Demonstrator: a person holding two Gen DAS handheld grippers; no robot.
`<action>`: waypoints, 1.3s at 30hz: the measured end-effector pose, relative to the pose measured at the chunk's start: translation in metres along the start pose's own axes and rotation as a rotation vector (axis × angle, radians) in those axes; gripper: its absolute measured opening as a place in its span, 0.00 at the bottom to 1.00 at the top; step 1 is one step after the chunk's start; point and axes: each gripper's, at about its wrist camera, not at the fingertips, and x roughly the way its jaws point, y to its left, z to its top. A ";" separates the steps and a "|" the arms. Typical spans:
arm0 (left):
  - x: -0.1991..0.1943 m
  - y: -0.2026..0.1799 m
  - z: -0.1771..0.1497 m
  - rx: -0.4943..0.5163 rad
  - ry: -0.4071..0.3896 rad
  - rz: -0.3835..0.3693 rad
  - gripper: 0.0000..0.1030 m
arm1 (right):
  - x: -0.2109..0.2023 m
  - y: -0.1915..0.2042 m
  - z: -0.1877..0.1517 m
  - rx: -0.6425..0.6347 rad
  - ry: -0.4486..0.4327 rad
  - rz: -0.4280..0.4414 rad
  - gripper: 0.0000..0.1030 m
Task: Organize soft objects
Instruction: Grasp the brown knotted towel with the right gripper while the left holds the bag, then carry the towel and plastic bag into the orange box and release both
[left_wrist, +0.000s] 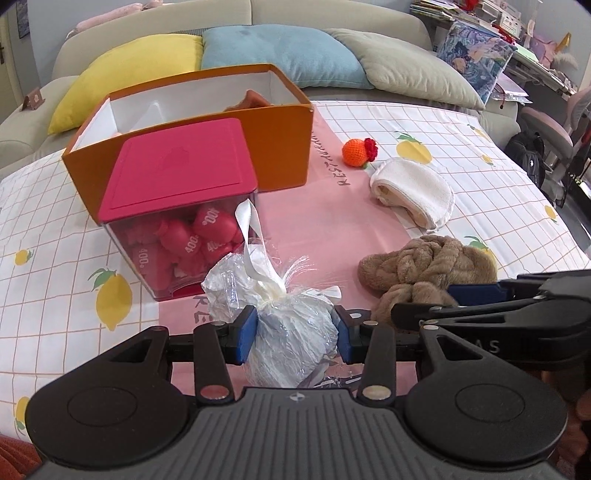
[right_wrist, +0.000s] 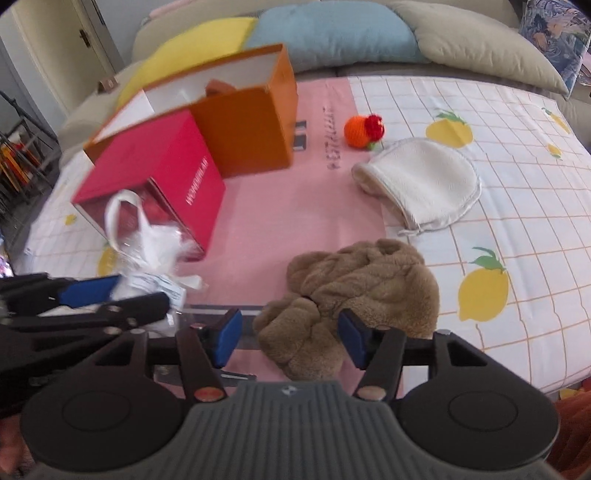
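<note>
Task status: early. The orange box (left_wrist: 280, 147) at the far left of the bed (left_wrist: 480, 155) stands open at the top and holds one brown item (left_wrist: 255, 100), partly hidden by the box wall; what it is cannot be told. Four soft items remain outside the box.

Left gripper (left_wrist: 293, 334): jaws about half open and pressed against both sides of a white plastic-wrapped bundle (left_wrist: 291, 332) tied with a ribbon. The bundle is held at the near edge, just beside the clear container with the red lid (left_wrist: 177, 173).

Right gripper (right_wrist: 290, 339): jaws stand apart over the near lobe of the brown plush piece (right_wrist: 362, 291). The right pad appears to touch the plush; the left pad stands clear of it. The plush is not gripped and lies on the pink strip (right_wrist: 280, 206).

Items left to sort:
- brown plush piece, near centre;
- white cloth mitt (right_wrist: 421, 188), right of centre;
- orange crochet fruit (right_wrist: 356, 127), far centre, near the box;
- white bundle, in the left gripper.

Clearances: the lidded container stands against the near wall of the box, so judged from here, entry from the near side must pass over the lid. The right side of the box faces open pink cloth. Cushions (left_wrist: 288, 51) lie behind the box. The two grippers sit close together at the near edge; side-to-side room between them is slight.
</note>
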 end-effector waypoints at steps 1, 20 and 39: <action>0.000 0.001 0.000 -0.004 0.001 0.001 0.48 | 0.004 -0.002 0.000 0.017 0.015 0.005 0.61; 0.004 0.001 -0.001 0.000 0.007 0.002 0.48 | 0.027 -0.034 -0.003 0.254 0.072 0.067 0.51; -0.048 0.008 0.013 -0.076 -0.131 -0.101 0.48 | -0.046 -0.018 0.007 0.075 -0.153 0.110 0.33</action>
